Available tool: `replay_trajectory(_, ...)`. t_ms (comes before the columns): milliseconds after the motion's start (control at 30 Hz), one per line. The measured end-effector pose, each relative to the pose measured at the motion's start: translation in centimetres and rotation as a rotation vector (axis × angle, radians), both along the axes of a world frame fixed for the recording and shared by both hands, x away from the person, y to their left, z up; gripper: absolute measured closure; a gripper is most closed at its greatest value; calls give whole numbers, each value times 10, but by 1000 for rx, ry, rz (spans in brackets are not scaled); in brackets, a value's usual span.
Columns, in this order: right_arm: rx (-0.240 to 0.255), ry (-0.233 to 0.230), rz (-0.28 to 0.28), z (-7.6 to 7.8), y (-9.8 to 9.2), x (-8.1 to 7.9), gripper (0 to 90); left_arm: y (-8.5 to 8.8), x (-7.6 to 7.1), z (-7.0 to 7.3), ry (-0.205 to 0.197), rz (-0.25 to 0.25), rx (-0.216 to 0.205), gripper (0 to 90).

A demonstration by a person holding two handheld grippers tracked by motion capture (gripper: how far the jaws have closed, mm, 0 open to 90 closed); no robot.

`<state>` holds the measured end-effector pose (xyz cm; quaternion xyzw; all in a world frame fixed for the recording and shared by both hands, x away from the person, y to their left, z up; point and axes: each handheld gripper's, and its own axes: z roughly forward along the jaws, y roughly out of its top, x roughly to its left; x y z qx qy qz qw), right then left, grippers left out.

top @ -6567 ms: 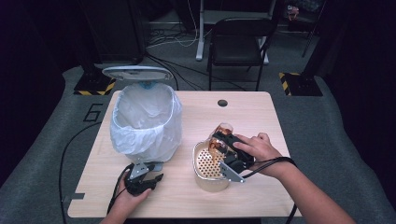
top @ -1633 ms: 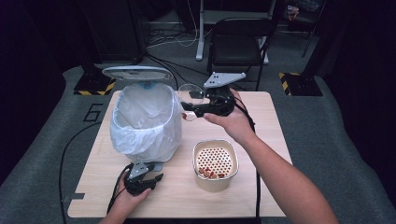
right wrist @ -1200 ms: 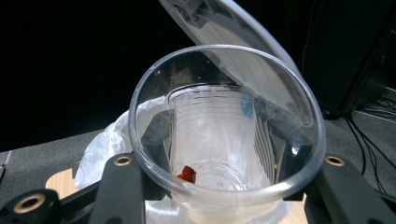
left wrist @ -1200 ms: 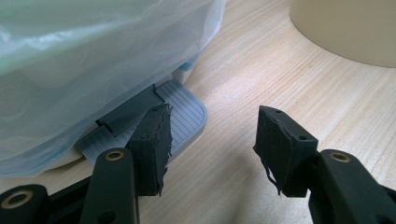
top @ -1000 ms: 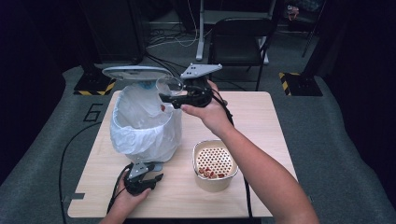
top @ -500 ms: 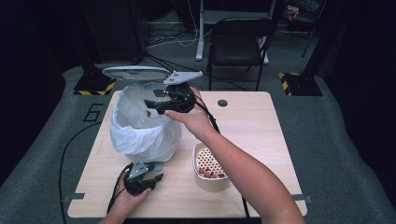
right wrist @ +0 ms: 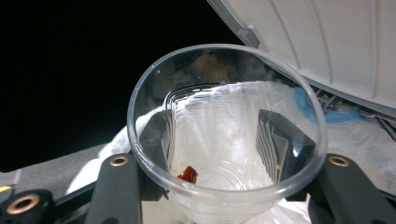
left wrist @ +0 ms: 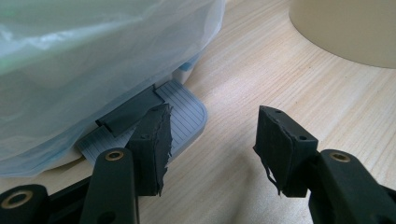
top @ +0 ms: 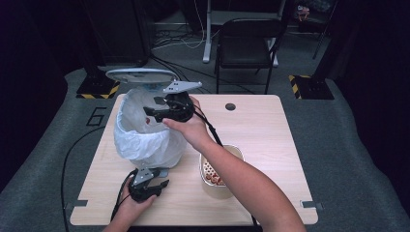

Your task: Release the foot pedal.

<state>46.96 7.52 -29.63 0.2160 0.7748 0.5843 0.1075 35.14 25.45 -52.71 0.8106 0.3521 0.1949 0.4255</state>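
A bin lined with a white bag stands at the table's left, its lid raised behind it. My right gripper hangs over the bin's mouth, shut on a clear plastic cup that lies tilted toward the bag. Its pads press on the cup's sides, and a small red scrap sits inside. My left gripper rests on the table by the bin's grey pedal. Its jaws are open with nothing between them, and the left one lies over the pedal's edge.
A beige pot with a perforated insert and red pieces stands right of the bin, partly under the right forearm. The wooden table has a round cable hole. A black chair stands behind it.
My right gripper has carried the cup leftward and down, from beside the bin to over its open mouth. The left gripper has stayed by the pedal.
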Motion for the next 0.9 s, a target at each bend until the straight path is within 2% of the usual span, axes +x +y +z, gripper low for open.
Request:
replay_trajectory(67,-12,-6,-10,-2,3,1,380,0,0,0,0,0,0,458)
replay_trajectory(133,-16,12,-22,-4,7,2,212,0,0,0,0,1,0,457)
replay_trajectory(200,-38,29,-25,-8,9,2,174,1,0,0,-8,2,11,457)
replay_trajectory(233,-35,27,-31,-9,9,1,151,0,0,0,1,1,-5,457)
replay_trajectory(467,-1,35,-21,-7,-2,-3,160,1,1,0,8,0,-11,457)
replay_trajectory(500,-1,35,-21,-7,-2,-3,160,-1,-1,-1,20,12,-32,457)
replay_trajectory(567,-10,26,-16,-6,-10,-8,180,0,0,0,19,3,-12,457)
replay_trajectory(667,-30,-1,2,-5,-25,-18,192,1,1,1,0,-7,14,456)
replay_trajectory(700,-39,5,1,-5,-31,-23,191,0,0,1,3,-3,19,456)
replay_trajectory(733,-39,2,1,-4,-37,-26,192,-2,-2,0,22,11,-8,454)
replay_trajectory(767,-41,-6,2,-2,-51,-33,191,-2,-2,0,22,4,1,441)
replay_trajectory(833,-42,-28,-13,-1,-63,-40,195,-2,-2,0,25,7,-4,437)
replay_trajectory(867,-44,-31,-20,-1,-68,-42,194,0,-1,1,9,2,11,437)
replay_trajectory(900,-46,-27,-26,-1,-75,-44,194,1,0,2,12,-6,12,437)
